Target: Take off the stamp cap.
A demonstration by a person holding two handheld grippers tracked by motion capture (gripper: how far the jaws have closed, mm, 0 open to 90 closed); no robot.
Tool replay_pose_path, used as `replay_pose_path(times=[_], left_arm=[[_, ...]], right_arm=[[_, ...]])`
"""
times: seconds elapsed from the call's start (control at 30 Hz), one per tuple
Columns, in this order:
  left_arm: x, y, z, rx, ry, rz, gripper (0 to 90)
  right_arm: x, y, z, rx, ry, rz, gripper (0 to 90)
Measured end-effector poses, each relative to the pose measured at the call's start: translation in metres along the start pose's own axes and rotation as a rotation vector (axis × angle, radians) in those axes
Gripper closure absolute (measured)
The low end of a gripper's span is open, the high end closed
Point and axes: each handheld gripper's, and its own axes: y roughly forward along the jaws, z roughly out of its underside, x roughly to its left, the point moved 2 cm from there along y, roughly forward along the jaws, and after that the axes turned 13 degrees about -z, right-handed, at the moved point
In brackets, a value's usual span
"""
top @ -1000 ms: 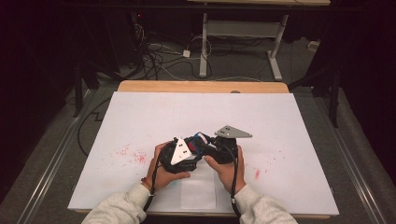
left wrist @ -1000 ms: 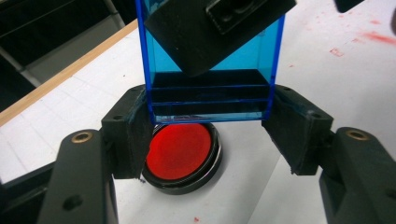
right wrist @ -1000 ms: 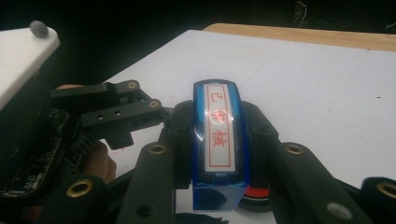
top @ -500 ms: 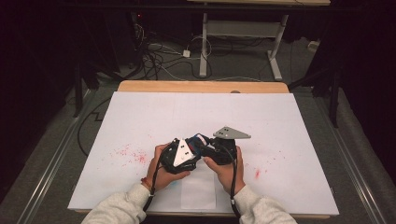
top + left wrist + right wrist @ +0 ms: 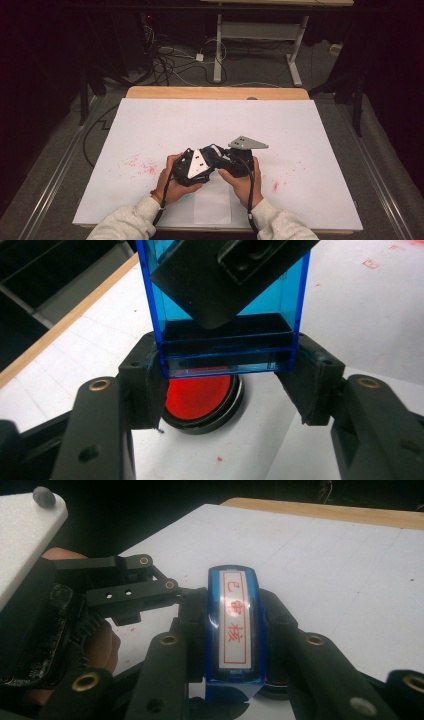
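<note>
Overhead light lit the white counter (image 5: pixel 320 150) evenly; the room beyond it on the far, left and right sides was near black. High view was soft and grainy. Both gripper views were sharper, with glare on the blue stamp (image 5: pixel 235 630) label. Only short soft shadows fell under the hands.

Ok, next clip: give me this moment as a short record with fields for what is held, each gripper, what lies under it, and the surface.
held thing: blue stamp, clear blue plastic, red characters on its white top label
left gripper: shut on the blue stamp's lower end; its jaws have just been closing
right gripper: shut on the blue stamp's body
underneath: round red ink pad on the table, right below the stamp
surface: white sheet with red marks
</note>
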Motion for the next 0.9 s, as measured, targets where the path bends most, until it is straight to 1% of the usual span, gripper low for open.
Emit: replay_pose_path(times=[0.2, 0.37, 0.47, 0.7, 0.73, 0.77, 0.8, 0.83, 0.87, 0.9], left_arm=[[0.001, -0.002, -0.001, -0.019, 0.01, 0.0, 39.2], [0.0, -0.002, -0.001, -0.018, 0.01, 0.005, 39.3], [0.0, -0.002, 0.0, -0.019, -0.008, 0.009, 39.3], [0.0, -0.002, 0.0, -0.021, -0.037, 0.021, 39.3], [0.001, -0.001, 0.001, -0.021, -0.05, 0.024, 39.3], [0.003, 0.001, 0.003, 0.005, -0.065, 0.034, 39.4], [0.006, 0.003, 0.007, 0.019, -0.093, 0.037, 39.4], [0.008, 0.003, 0.01, 0.015, -0.095, 0.017, 39.4], [0.009, 0.001, 0.01, 0.004, -0.069, -0.001, 39.4], [0.01, -0.001, 0.007, -0.005, -0.061, -0.004, 39.3]], right_arm=[[0.0, -0.003, -0.001, -0.013, -0.002, -0.011, 69.9], [0.002, -0.003, 0.0, -0.012, -0.01, -0.006, 69.8], [0.004, -0.003, 0.001, -0.014, -0.022, 0.007, 69.9], [0.005, -0.004, 0.001, -0.023, -0.03, 0.014, 70.0], [0.005, -0.004, 0.001, -0.025, -0.033, 0.015, 70.0], [0.005, -0.005, 0.001, -0.031, -0.031, 0.013, 70.4], [0.006, -0.007, 0.0, -0.048, -0.049, 0.011, 70.4], [0.008, -0.015, -0.007, -0.07, -0.088, 0.031, 70.4], [0.008, -0.015, -0.007, -0.07, -0.088, 0.031, 70.4], [0.006, -0.018, -0.009, -0.065, -0.076, 0.03, 70.4]])
